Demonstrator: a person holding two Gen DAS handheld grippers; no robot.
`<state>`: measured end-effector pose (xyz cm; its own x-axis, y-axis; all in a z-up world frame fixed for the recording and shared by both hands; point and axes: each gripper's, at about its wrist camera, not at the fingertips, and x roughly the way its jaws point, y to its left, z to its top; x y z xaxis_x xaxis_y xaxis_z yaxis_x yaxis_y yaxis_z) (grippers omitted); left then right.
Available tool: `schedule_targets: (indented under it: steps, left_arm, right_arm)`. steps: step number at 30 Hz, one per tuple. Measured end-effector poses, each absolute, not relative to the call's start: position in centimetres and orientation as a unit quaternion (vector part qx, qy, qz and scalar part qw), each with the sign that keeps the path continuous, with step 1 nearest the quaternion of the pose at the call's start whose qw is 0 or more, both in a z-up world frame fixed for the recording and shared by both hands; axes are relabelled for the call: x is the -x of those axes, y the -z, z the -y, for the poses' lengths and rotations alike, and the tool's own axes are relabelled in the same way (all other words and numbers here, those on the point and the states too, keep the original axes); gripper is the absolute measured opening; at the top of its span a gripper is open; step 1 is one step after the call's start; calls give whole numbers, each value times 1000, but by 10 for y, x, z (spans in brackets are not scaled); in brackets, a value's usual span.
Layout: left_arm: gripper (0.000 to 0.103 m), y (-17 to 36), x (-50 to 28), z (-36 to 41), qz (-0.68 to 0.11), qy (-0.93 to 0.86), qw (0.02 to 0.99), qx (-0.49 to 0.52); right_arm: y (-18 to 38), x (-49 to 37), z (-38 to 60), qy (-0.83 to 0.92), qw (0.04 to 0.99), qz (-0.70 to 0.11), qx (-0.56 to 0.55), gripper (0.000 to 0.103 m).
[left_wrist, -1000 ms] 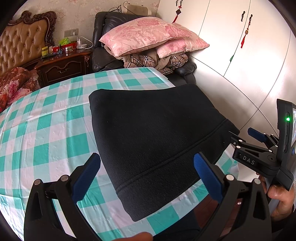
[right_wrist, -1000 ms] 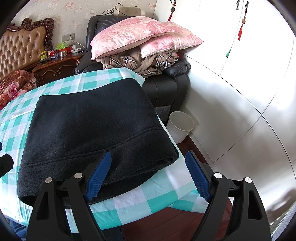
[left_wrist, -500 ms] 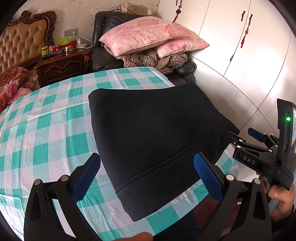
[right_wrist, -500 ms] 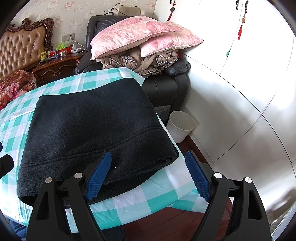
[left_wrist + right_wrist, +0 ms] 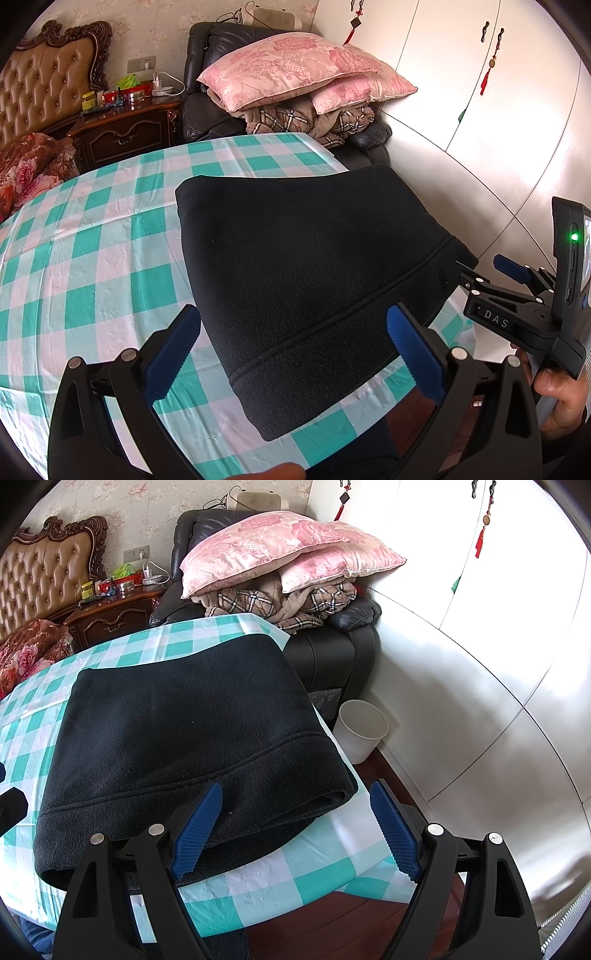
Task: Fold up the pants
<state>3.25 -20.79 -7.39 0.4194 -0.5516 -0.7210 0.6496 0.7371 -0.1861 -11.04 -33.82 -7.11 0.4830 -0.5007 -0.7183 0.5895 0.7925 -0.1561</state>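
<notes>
Black fleece pants [image 5: 306,273] lie folded into a flat rectangle on the teal-and-white checked table [image 5: 96,258], near its right edge; they also show in the right wrist view [image 5: 184,738]. My left gripper [image 5: 295,354] is open and empty, hovering above the pants' near hem. My right gripper [image 5: 295,830] is open and empty, above the pants' near right corner. The right gripper also shows at the right of the left wrist view [image 5: 517,295], held by a hand.
A black armchair [image 5: 332,653] piled with pink pillows [image 5: 277,550] and a plaid blanket stands behind the table. A white bin [image 5: 362,731] sits on the floor by the white wardrobe [image 5: 480,664]. A nightstand [image 5: 125,133] and bed headboard [image 5: 48,85] are at the back left.
</notes>
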Motion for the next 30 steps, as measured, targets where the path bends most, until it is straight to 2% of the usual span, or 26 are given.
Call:
schedule_targets:
  steps: [30]
  left_arm:
    - [101,75,-28,213,-400,359,841,-61]
  right_arm:
    - [77,116,333,321,859,-393,-66,80]
